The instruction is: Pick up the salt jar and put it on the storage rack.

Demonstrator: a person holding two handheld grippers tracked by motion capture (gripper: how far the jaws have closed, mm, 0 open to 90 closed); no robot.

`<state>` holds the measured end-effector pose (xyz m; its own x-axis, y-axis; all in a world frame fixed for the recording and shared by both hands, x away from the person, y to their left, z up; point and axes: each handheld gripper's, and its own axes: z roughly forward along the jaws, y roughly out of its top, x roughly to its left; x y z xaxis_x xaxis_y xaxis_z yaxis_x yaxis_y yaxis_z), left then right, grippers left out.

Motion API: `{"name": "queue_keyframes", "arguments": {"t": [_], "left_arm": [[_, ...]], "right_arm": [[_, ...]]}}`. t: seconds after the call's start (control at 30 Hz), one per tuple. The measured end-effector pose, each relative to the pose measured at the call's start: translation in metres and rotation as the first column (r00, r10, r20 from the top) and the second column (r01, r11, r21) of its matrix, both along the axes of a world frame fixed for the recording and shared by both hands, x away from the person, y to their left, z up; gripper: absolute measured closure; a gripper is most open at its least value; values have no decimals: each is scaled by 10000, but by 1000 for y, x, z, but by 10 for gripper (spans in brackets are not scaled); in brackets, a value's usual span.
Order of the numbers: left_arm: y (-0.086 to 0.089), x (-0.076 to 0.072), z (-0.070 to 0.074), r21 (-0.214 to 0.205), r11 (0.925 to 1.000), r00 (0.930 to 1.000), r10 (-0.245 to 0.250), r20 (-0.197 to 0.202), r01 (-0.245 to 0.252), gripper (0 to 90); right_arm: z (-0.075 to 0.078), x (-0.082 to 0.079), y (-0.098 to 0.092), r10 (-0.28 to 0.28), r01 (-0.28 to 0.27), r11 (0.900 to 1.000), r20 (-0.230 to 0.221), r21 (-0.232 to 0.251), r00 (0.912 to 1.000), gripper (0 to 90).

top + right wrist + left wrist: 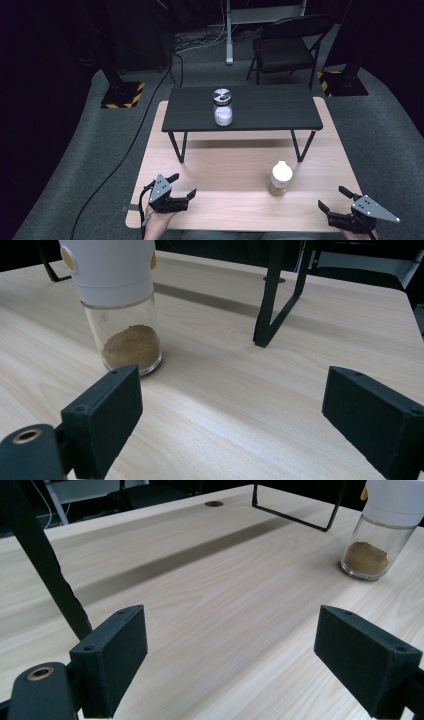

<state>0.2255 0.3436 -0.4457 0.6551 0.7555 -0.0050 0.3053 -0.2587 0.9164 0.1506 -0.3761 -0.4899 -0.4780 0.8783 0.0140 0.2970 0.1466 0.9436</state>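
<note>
From above you get the whole layout: left tongs (184, 185) at the near-left edge of the wooden surface (235, 175), right tongs (333, 198) at the near-right, both spread wide with nothing between them, touching nothing. The spice jar (280, 178) stands upright on the surface between them, closer to the right tongs. Farther back, a small black table (260, 107) carries a metal-lidded jar (222, 107) with white stuff inside. The right gripper view gives the close-up the overhead can't: clear glass, white cap with yellow spots, brown powder heaped at the bottom, sitting just beyond the left-hand jaw.
</note>
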Motion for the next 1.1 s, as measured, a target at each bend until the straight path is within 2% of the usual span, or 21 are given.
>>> {"name": "queue_keyframes", "arguments": {"t": [0.17,0.23,0.47,0.63,0.8,1.1], "left_arm": [[2,-6,-5,28,9999,9999,137,-76,-136,128],[2,-6,-4,222,9996,9997,174,-176,-170,128],[4,-9,-6,46,9998,9997,213,-155,-213,128],[1,-8,-5,196,9998,9998,59,-189,-55,128],[1,-7,-6,32,10000,9997,-49,-248,50,128],[3,-8,-6,8,10000,9997,35,-257,-35,128]], "right_arm": [[0,1,1,30,-31,10000,-29,-31,10000,78],[0,1,1,62,-62,10000,-42,-55,10000,78],[0,1,1,26,-26,10000,-30,-18,10000,78],[0,1,1,51,-51,10000,-34,-36,10000,78],[0,2,1,77,-78,10000,-35,-52,10000,78],[0,1,0,59,-59,10000,-6,-28,10000,78]]}}
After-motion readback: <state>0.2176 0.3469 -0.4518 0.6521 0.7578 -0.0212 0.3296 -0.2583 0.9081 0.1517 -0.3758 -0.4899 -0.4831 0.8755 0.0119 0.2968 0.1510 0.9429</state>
